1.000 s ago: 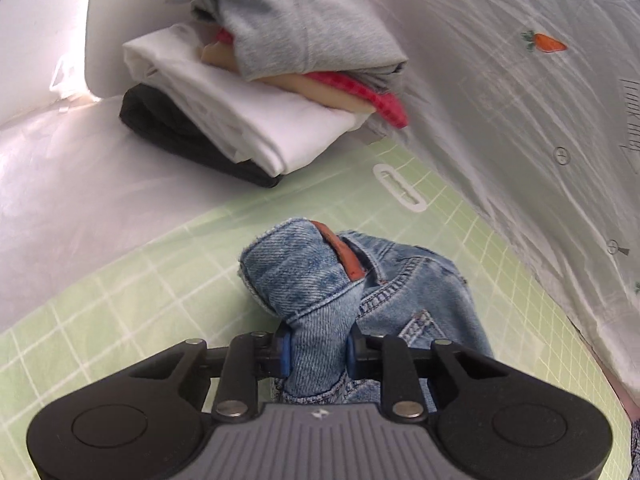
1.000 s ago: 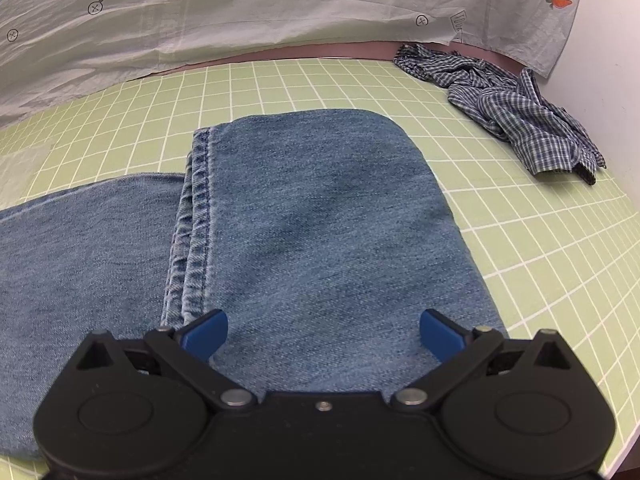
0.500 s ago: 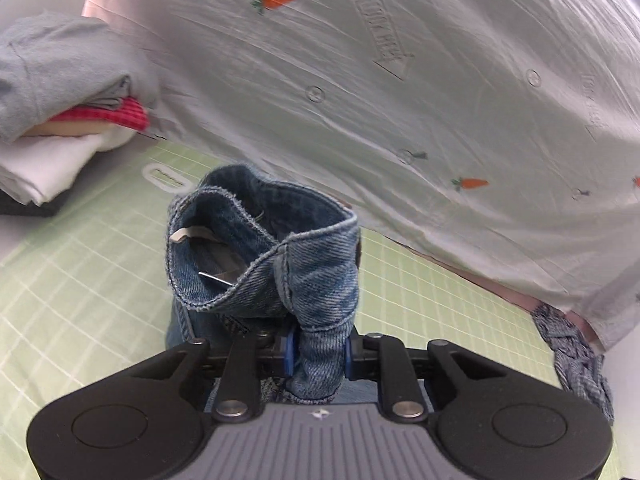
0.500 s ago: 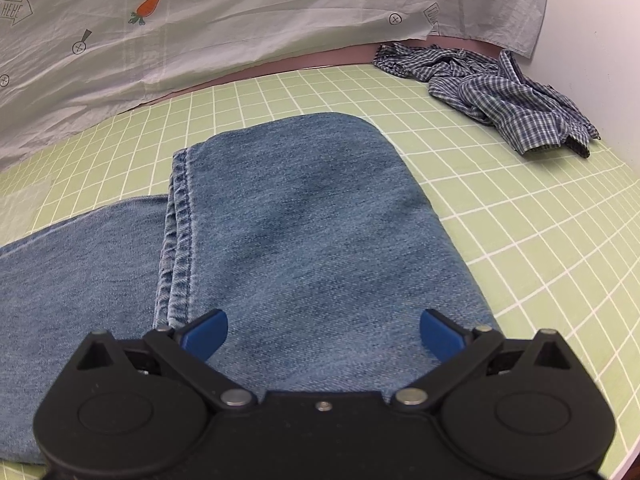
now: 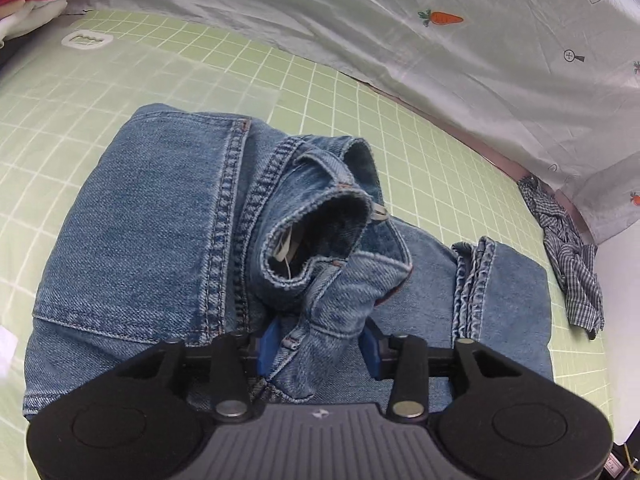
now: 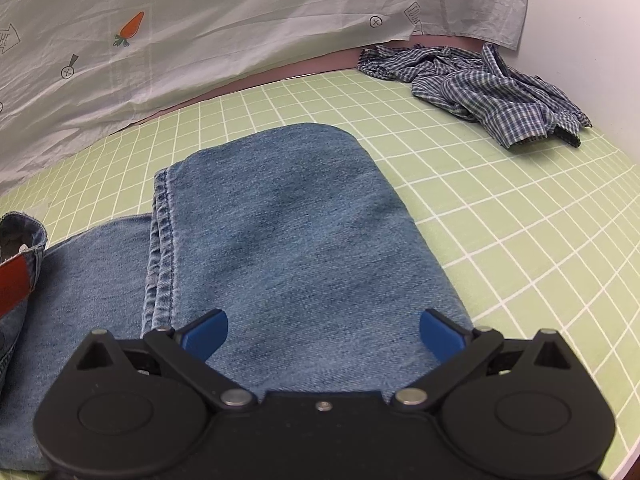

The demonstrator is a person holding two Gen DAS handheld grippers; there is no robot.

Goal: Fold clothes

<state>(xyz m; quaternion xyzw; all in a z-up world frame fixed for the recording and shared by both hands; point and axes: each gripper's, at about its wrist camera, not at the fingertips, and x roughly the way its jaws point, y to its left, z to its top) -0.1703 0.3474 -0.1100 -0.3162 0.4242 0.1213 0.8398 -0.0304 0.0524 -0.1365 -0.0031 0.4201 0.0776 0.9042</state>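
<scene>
Blue jeans (image 5: pixel 160 240) lie partly folded on the green grid mat (image 5: pixel 120 80). My left gripper (image 5: pixel 318 346) has its blue pads around the bunched waistband (image 5: pixel 320 240), which rests over the leg part; the pads stand wider apart than the fabric. In the right wrist view the folded leg end of the jeans (image 6: pixel 288 232) lies flat. My right gripper (image 6: pixel 322 334) is open wide, just above that leg end, holding nothing. The waistband with its red label (image 6: pixel 16 280) shows at the left edge.
A crumpled blue plaid shirt (image 6: pixel 480 88) lies at the mat's far right; it also shows in the left wrist view (image 5: pixel 568 260). A white carrot-print sheet (image 6: pixel 200 40) hangs along the back. A stack of folded clothes (image 5: pixel 28 4) sits far left.
My left gripper has carried the waistband to the right, over the legs, lowered it onto them and spread its pads. My right gripper has stayed open over the leg end.
</scene>
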